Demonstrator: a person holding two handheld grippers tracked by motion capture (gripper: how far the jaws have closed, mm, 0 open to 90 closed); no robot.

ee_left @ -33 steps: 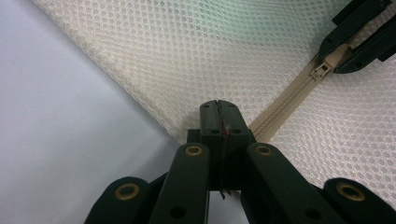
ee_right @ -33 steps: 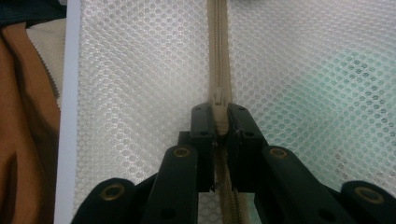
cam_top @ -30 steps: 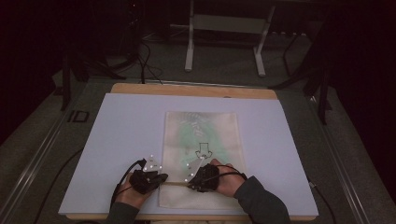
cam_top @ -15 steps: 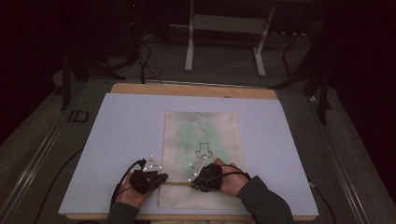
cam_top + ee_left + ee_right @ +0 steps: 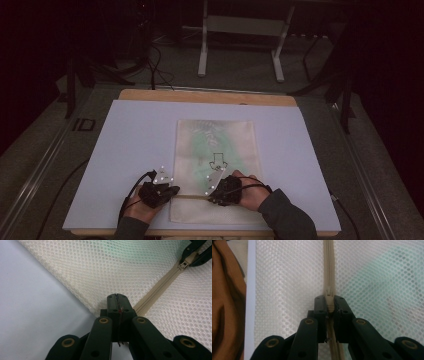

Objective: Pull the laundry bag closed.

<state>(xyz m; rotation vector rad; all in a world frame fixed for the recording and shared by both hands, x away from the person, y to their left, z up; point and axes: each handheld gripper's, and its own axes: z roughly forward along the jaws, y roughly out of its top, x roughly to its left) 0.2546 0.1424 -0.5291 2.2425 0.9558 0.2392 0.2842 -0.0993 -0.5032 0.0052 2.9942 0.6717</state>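
Note:
A cream mesh bag (image 5: pixel 216 145) lies flat on the white table top (image 5: pixel 125 150), with something pale green inside it. A beige zipper (image 5: pixel 160 290) crosses the bag's near end. My left gripper (image 5: pixel 169 191) is at the bag's left edge, its jaws (image 5: pixel 117 298) shut on the fabric where the zipper ends. My right gripper (image 5: pixel 219 192) is further along the zipper, and its jaws (image 5: pixel 328 301) are shut on the zipper pull (image 5: pixel 328 293). In the left gripper view, the right gripper (image 5: pixel 193 253) holds that pull (image 5: pixel 183 264) at the top right.
The wooden rim (image 5: pixel 210 96) of the table shows at the far side. Beyond it are a metal stand (image 5: pixel 240 40) and cables on a dark floor. A brown sleeve (image 5: pixel 227 302) lies beside the bag in the right gripper view.

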